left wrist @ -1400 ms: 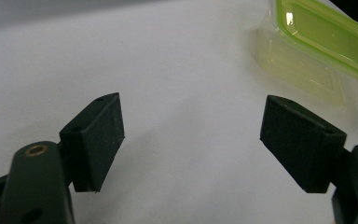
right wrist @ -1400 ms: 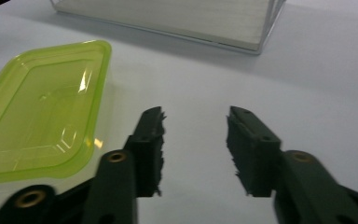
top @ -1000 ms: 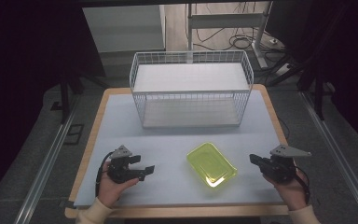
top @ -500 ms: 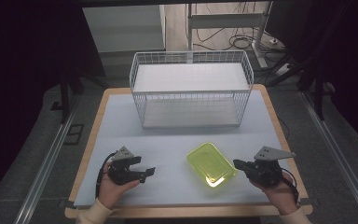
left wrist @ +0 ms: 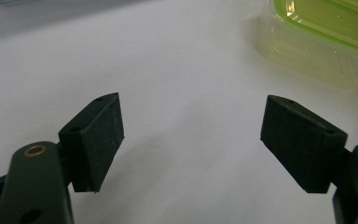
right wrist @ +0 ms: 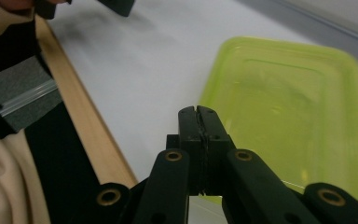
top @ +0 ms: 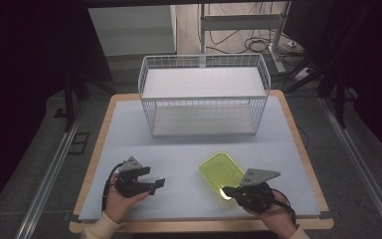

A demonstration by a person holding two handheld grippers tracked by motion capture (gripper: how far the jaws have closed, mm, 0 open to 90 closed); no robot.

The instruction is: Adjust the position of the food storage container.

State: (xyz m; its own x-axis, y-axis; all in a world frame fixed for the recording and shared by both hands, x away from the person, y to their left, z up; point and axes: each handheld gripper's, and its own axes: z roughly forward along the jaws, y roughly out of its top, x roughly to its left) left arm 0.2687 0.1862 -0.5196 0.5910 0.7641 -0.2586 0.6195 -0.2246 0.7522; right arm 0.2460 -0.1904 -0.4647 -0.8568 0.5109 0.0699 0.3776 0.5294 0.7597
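Tongs in both hands frame a lime-green lidded container (top: 222, 175) on the pale grey table mat (top: 179, 149), seen from above the person's side of the bench. The right gripper (top: 227, 191), jaws clenched flat against each other with nothing between them, has its tips at the container's near corner; from the high view it is hard to say whether they touch the plastic or hover just over it. The right gripper view looks along those closed jaws, whose tips (right wrist: 198, 112) stand over the green lid (right wrist: 289, 116) at its near edge, with the table's wooden border (right wrist: 88, 126) running off to their left. The left gripper (top: 160, 182) is released, its jaws spread wide and empty, pointing across the mat toward the container and well apart from it. In the left gripper view, bare mat lies between the two black pads (left wrist: 98, 135), and the container sits ahead and to the right of them, its translucent base showing beneath the lid. Beyond both tongs, at the far side of the table, stands a white wire basket (top: 204, 94), well clear of either hand.
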